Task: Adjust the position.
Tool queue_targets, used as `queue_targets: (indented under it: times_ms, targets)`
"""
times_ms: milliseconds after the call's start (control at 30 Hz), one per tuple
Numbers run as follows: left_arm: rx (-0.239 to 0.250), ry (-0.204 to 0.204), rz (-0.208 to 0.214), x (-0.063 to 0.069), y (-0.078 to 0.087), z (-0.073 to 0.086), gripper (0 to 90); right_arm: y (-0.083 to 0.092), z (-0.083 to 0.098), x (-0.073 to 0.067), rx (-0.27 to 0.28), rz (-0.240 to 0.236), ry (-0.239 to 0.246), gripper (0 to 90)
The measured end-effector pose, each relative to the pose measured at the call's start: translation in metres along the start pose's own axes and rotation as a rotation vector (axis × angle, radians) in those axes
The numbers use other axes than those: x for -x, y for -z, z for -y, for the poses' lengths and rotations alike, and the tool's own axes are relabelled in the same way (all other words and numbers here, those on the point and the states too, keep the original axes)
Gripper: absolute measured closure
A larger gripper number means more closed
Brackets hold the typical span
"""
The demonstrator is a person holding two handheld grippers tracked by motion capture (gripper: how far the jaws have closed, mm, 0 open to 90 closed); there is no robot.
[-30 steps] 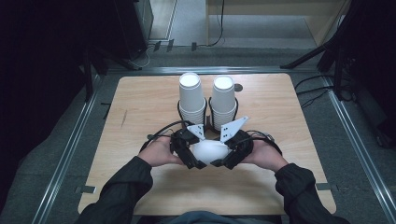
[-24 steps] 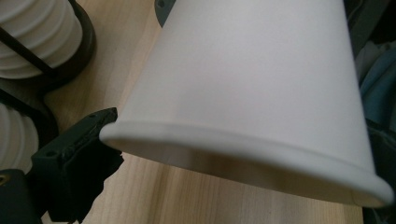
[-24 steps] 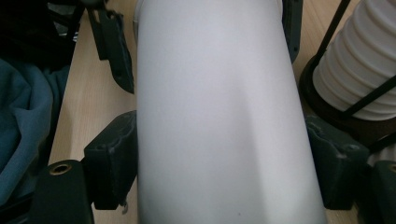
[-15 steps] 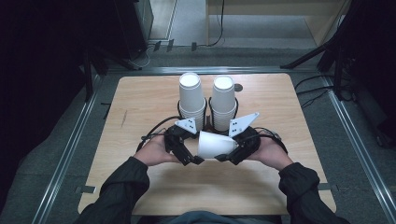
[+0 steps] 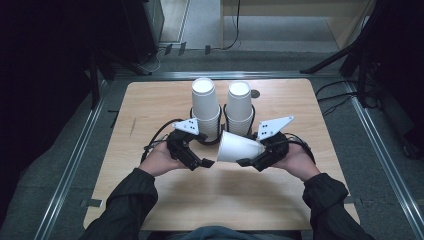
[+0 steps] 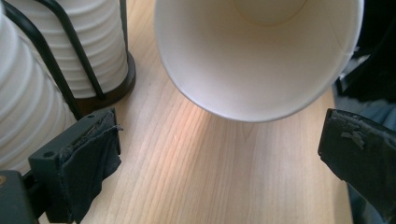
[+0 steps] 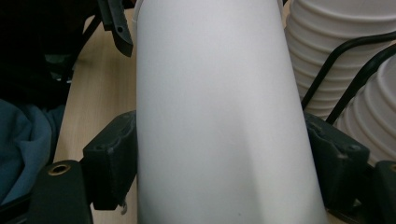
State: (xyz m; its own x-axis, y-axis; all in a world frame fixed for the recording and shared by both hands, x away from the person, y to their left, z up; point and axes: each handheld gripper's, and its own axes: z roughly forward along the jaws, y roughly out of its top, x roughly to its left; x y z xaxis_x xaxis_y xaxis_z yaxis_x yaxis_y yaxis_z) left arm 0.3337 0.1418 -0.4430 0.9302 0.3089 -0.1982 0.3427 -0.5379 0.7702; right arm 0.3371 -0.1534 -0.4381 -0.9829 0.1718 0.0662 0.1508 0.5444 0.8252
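We held the white paper cup (image 5: 239, 148) on its side above the table (image 5: 150, 105) in our right gripper (image 5: 251, 161), its jaws pressed against the cup's walls near the base while its empty mouth faced our left gripper (image 5: 209, 163). That left gripper had just been opening and stood with its jaws spread as wide as they went, nothing between them, just short of the cup's rim. Just behind the cup stood two black wire holders (image 5: 206, 140), each carrying a tall stack of nested white cups (image 5: 206, 105), bottoms up, side by side.
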Motion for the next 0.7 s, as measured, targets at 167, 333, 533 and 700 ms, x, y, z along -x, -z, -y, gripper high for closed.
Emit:
queue_targets:
  times_ms: [167, 333, 533, 700]
  targets:
    - [0.048, 0.013, 0.022, 0.002, 0.002, -0.001, 0.0, 0.002, -0.001, 0.000, 0.037, -0.006, -0.007, 21.3]
    - [0.075, 0.015, 0.049, 0.005, -0.001, -0.005, 0.0, 0.000, -0.003, -0.001, 0.054, -0.018, 0.005, 21.2]
    - [0.079, 0.013, 0.079, 0.008, -0.008, -0.007, 0.0, -0.005, -0.005, -0.004, 0.057, -0.040, 0.014, 21.2]
    - [0.069, 0.003, 0.093, 0.011, -0.014, -0.009, 0.0, -0.009, -0.007, -0.006, 0.057, -0.066, 0.017, 21.2]
